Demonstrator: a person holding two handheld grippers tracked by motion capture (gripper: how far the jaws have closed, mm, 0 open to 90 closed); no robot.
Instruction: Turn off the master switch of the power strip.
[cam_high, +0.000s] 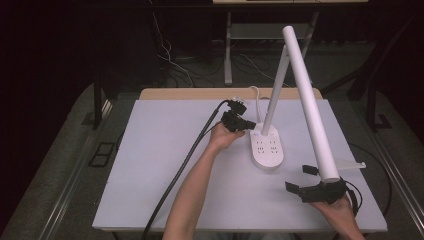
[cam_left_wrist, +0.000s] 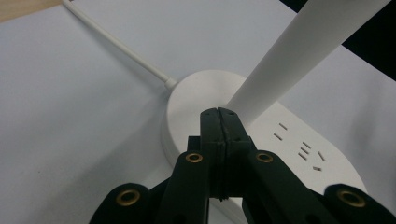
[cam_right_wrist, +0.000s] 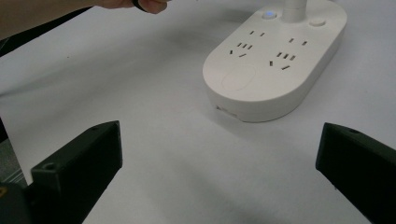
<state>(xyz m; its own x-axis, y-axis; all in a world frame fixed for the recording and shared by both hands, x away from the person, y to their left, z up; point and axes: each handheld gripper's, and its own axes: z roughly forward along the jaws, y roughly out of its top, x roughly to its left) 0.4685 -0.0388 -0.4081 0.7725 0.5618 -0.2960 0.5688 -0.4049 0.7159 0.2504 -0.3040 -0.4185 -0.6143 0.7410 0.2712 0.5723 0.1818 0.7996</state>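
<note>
Right now the white desk lamp base (cam_high: 266, 146), an oval block with socket outlets on its top, sits on the white table top (cam_high: 150, 165) a little right of centre. My left gripper (cam_high: 239, 121) is at the base's far left end, its jaws pressed together with nothing between them; in the left gripper view the closed tips (cam_left_wrist: 219, 122) lie against the base just beside the foot of the lamp's stem (cam_left_wrist: 299, 56). Whether they actually press on anything there I cannot tell.

My right gripper (cam_high: 306, 181) is at the near right of the table, well apart from the base, with its jaws spread wide and empty; in the right gripper view the base (cam_right_wrist: 275, 60) lies ahead between the two jaws, farther off.

The lamp's stem (cam_high: 275, 90) rises from the base's far end, and the long white lamp head (cam_high: 310, 100) slants down to the near right, its lower end above my right gripper. A white power cord (cam_left_wrist: 116, 46) runs from the base toward the far edge.

My left forearm (cam_high: 195, 190) reaches up from the near edge, a black cable (cam_high: 185, 165) trailing beside it. My right hand (cam_high: 340, 210) is low at the near right corner.
</note>
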